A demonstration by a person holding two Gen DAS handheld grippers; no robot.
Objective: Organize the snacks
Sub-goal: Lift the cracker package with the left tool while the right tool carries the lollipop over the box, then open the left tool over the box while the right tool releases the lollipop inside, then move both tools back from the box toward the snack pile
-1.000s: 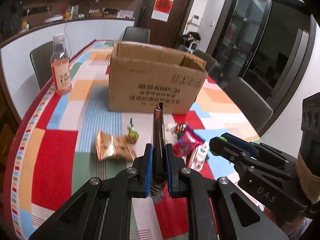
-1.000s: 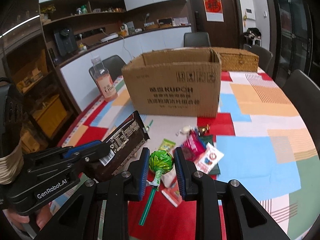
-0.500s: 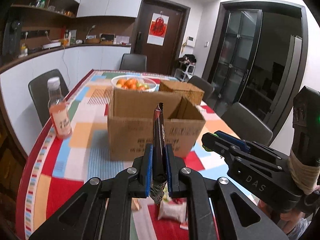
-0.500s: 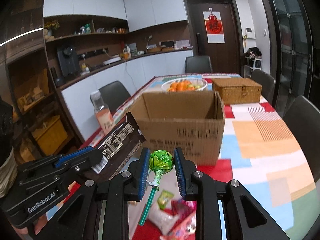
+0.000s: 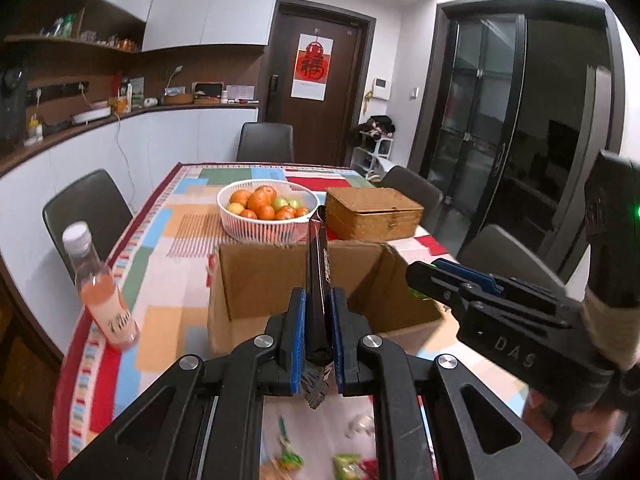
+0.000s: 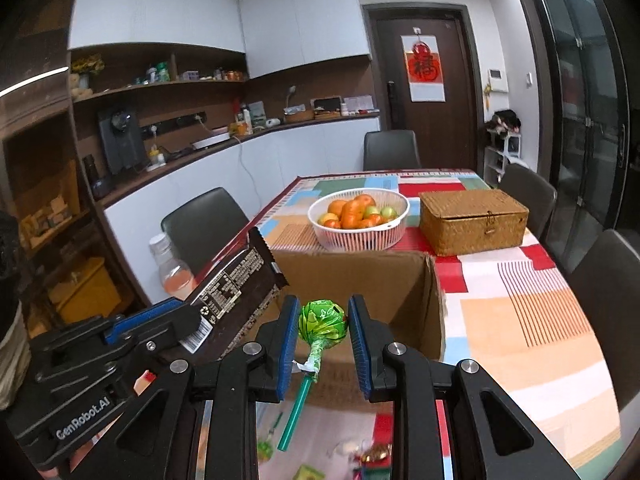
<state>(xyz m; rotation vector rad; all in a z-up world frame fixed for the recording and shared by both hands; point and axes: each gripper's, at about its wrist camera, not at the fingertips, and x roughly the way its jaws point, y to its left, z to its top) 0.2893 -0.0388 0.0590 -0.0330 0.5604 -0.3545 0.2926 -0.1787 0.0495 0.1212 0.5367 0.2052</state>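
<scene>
My left gripper [image 5: 317, 336] is shut on a dark brown chocolate bar [image 5: 317, 280], held edge-on above the near wall of the open cardboard box [image 5: 264, 280]. The bar's label side shows in the right wrist view [image 6: 236, 296]. My right gripper [image 6: 323, 340] is shut on a green lollipop [image 6: 322, 322] with a green stick, also above the box's [image 6: 360, 276] near edge. The right gripper shows in the left wrist view [image 5: 424, 280] at the box's right. Loose snacks [image 5: 344, 460] lie on the table below, blurred.
A pink drink bottle [image 5: 100, 292] stands left of the box. Behind the box are a white basket of fruit [image 5: 268, 216] and a wicker box [image 5: 372, 216]. Dark chairs [image 5: 86, 208] surround the patchwork tablecloth [image 6: 520, 320].
Both grippers have risen and moved forward with their snacks, from over the loose snack pile to above the box's near edge. The box interior now shows.
</scene>
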